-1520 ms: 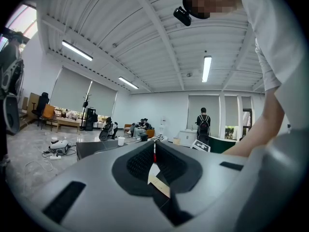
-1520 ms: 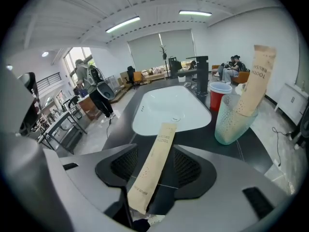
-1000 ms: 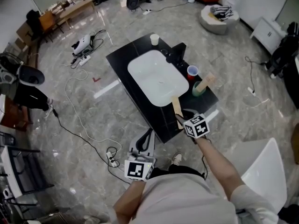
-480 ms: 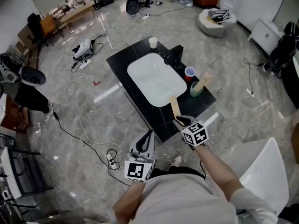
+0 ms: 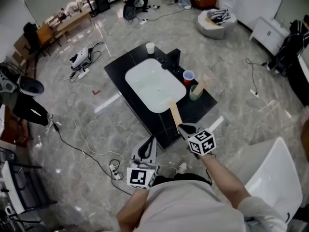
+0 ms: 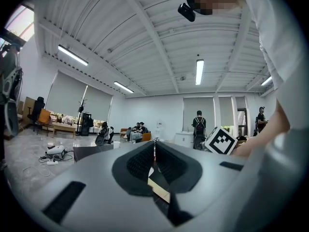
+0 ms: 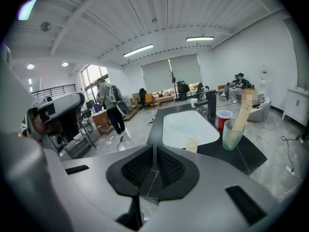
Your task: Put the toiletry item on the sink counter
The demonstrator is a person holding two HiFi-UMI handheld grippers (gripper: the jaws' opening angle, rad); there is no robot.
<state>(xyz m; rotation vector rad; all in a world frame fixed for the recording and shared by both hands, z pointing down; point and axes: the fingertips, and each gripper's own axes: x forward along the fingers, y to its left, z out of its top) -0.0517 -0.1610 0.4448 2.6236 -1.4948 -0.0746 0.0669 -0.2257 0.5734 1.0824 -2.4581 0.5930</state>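
While both tools sit close to the person's body, the left gripper (image 6: 154,152) is the nearer one. It is held over the floor with its jaws drawn together to a thin slit and nothing between the pads. Just ahead of those jaws is the near edge of the black sink counter (image 5: 159,125).

To the right and slightly farther out, the right gripper (image 7: 154,154) reaches over that edge, its jaws closing right down until the pads meet, with nothing between them. The toiletry item (image 5: 175,114), a flat tan box, lies on the counter directly beyond these jaws and a little to their right. Its long side runs away from them along the rim of the white basin (image 5: 154,85). Whether its near end touches the jaw tips cannot be told.

Farther ahead and to the right of the right jaws stands a green cup (image 5: 194,93) with a second tan box (image 5: 202,83) leaning upright in it. A red cup (image 5: 188,76) stands just behind it. Beyond that rises the black faucet (image 5: 174,59) at the far side of the basin, and a white cup (image 5: 150,48) stands on the farthest corner.
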